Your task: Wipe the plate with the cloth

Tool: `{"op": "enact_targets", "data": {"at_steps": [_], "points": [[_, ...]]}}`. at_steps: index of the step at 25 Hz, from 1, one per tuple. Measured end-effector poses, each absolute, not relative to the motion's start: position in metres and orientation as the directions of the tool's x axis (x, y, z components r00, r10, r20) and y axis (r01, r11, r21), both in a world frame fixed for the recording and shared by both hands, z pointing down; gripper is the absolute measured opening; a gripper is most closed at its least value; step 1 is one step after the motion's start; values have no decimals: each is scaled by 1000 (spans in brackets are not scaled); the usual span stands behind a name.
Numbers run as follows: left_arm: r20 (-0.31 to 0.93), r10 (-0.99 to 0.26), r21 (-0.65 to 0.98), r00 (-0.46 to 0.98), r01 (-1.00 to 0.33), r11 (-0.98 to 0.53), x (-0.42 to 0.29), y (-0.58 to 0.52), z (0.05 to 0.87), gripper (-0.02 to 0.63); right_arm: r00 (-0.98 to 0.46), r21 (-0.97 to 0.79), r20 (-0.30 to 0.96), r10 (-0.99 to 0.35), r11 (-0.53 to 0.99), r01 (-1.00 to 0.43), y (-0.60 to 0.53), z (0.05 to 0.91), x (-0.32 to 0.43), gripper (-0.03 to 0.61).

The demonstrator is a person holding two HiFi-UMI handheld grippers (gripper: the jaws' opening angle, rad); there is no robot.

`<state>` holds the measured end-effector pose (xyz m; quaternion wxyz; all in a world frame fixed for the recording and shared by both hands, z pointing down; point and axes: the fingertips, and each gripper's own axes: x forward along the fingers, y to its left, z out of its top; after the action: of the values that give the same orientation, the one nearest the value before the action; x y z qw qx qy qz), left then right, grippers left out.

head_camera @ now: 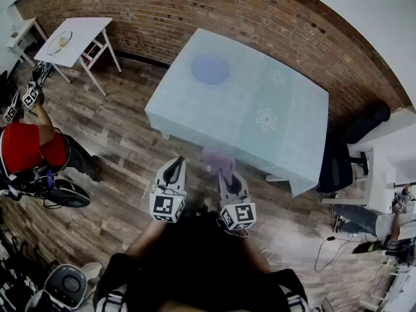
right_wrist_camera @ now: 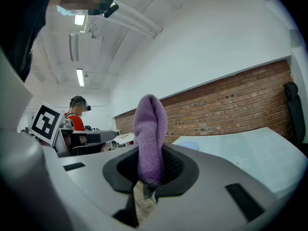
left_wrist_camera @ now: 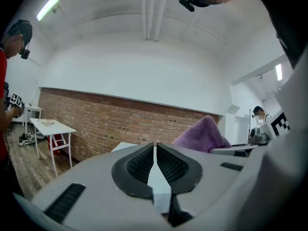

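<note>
Short of the bench's (head_camera: 292, 129) near edge, above the wood floor (head_camera: 117, 129): carrying stage, by the look of it, with wiping not yet begun. Grasping the cloth (right_wrist_camera: 150, 134) in the right hand-held gripper (right_wrist_camera: 147, 170), pads pinched on the lower part of a purple fold, the rest standing up above the jaws. Clenched on nothing at the left hand-held gripper (left_wrist_camera: 154, 150), pads meeting along one seam. Both held about level, side by side, pointed toward the bench, neither over it.

Near the bench's far left corner, well apart from both: plate (head_camera: 210, 69), blue, lying flat on the pale flowered cover.

Next move, as judged: step up to the near edge, reach across toward that far left corner, then tip the right one down so the free fold of cloth meets the plate instead of the jaw tips. Probably worth opening the left one to steady the rim, since a light plate may slide or drag the cover under a wiping stroke.

Containers: plate apparently empty, no food or liquid to be made out, though too small in view to rule out smears. Off at the room's far left, on a white side table (head_camera: 84, 31), a shallow dish (head_camera: 60, 41) with something pale in it, too small to tell what.
</note>
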<state>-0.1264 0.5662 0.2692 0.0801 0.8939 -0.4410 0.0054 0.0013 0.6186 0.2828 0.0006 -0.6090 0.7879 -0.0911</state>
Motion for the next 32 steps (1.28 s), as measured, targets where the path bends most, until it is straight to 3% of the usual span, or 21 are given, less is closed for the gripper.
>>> {"op": "enact_targets", "data": {"at_steps": [18, 32], "points": [[97, -786, 138, 610, -791, -596, -113, 555, 272, 46, -236, -170, 61, -970, 223, -960, 609, 275, 17, 74], [113, -811, 133, 573, -818, -560, -57, 546, 278, 46, -281, -189, 80, -956, 263, -946, 591, 291, 74, 74]]}}
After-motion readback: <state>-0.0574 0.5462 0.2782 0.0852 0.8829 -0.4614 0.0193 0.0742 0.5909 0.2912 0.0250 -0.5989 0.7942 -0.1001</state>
